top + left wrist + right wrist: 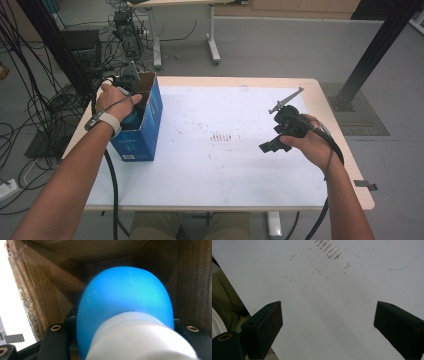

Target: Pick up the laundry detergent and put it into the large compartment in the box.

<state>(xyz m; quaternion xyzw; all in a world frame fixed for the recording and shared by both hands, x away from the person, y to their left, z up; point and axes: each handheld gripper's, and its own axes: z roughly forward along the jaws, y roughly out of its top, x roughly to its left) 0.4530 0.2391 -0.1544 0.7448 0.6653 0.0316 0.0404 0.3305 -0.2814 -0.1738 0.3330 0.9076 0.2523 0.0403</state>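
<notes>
Grey floor and tangled cables surround a white surface (225,165) bearing one blue cardboard box (142,130), open at the top. Left claw (125,340) reaches inside the box, clenched on one blue bottle with a white cap (125,297), close to the brown inner walls. Right claw (328,325) hovers released over bare surface, well apart from the box. Risk, as judged: the light box may tip or lift with the bottle, since nothing braces it.
</notes>
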